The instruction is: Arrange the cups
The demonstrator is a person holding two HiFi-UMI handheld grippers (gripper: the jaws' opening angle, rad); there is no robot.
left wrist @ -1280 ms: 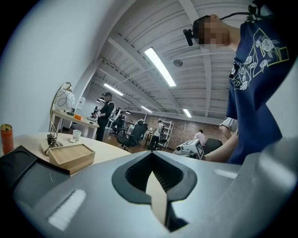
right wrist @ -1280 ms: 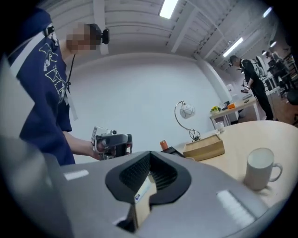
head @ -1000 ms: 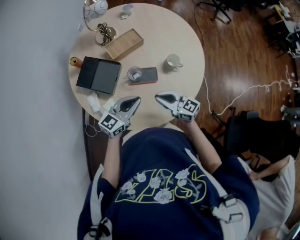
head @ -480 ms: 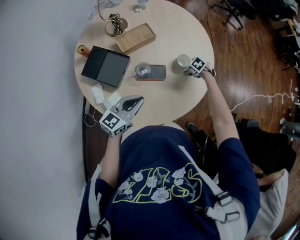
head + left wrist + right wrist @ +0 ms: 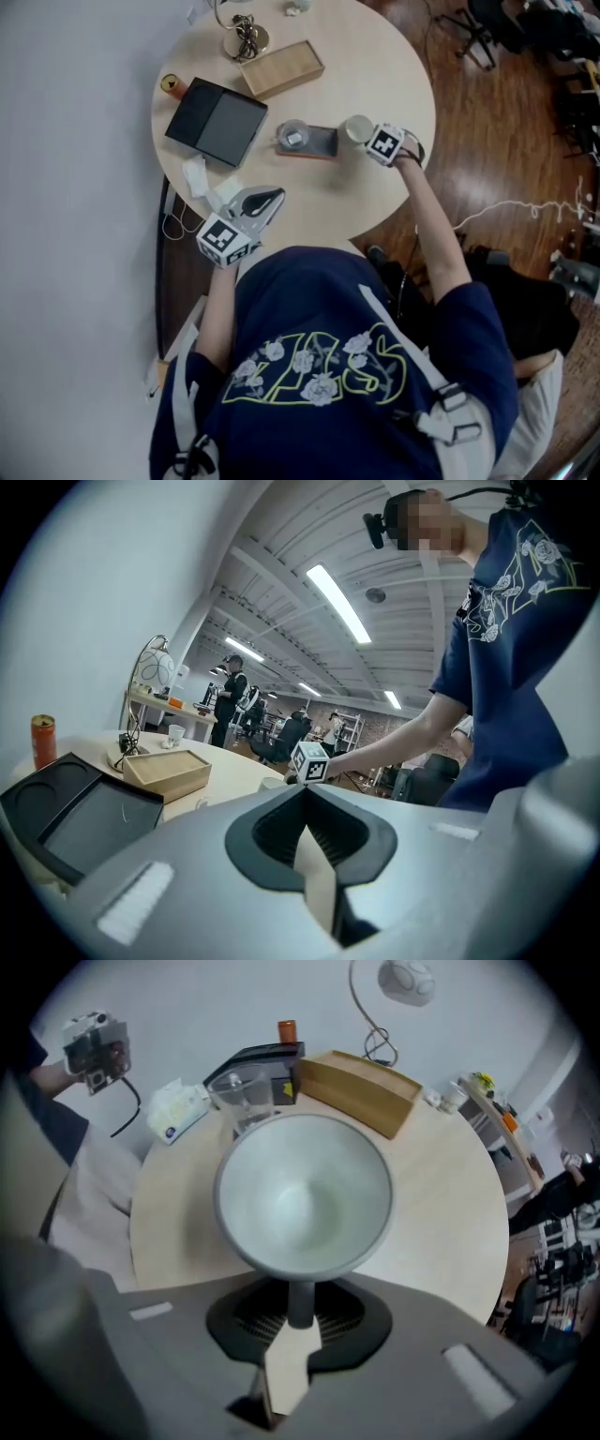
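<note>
My R gripper (image 5: 298, 1312) jaws were closing on the white cup (image 5: 302, 1194) handle betw. them; L gripper (image 5: 305, 799) jaws together, empty.

— What is my table carrying right now?
— You are working over a round pale-wood table (image 5: 347, 197). A dark tablet (image 5: 216, 122) is lying on its left side, with an orange can (image 5: 172, 84) standing just beside the far corner.
— And the rest?
— A wooden box (image 5: 281, 68) is sitting near a lamp base (image 5: 246, 39). A phone (image 5: 314, 142) is lying mid-table, a glass cup (image 5: 293, 134) standing at its left end and a white cup (image 5: 357, 128) sitting just right of it. A tissue pack (image 5: 196, 175) is resting near your edge.
</note>
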